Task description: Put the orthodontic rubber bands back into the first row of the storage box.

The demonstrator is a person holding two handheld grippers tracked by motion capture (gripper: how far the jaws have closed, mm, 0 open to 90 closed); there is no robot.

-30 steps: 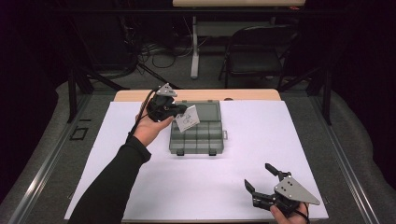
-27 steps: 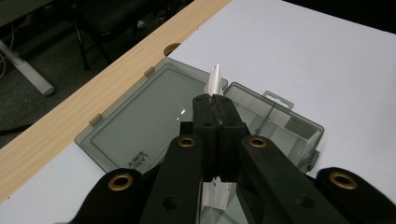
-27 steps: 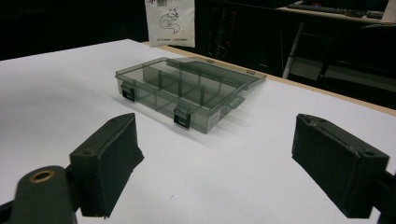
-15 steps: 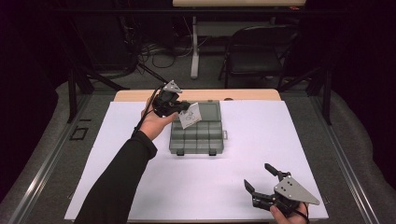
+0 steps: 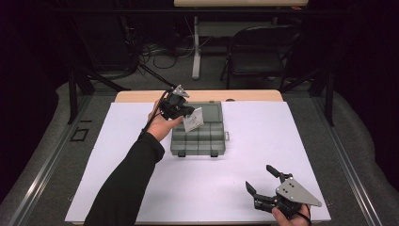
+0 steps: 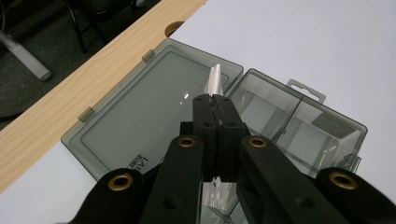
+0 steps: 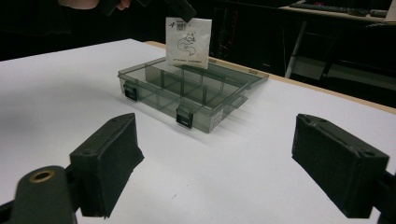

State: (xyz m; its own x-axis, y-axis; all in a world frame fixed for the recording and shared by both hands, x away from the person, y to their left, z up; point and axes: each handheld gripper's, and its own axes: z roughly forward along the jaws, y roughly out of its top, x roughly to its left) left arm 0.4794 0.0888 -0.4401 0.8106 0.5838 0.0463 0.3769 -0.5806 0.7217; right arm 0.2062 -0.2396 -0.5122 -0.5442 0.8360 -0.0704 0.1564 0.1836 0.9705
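The left gripper is clamped on the top edge of a small packet, which hangs over the open box; it looks light and floppy, so the edge seems the best place to hold.

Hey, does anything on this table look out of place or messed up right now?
Nothing stands out. The grey compartment box lies open and flat, its lid folded back, undamaged. The left gripper holds a small printed packet above it.

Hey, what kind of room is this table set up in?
Probably a lab or studio set up for recording: a white-covered table ringed by dark drapes, loose cables on the floor, and a folding chair behind.
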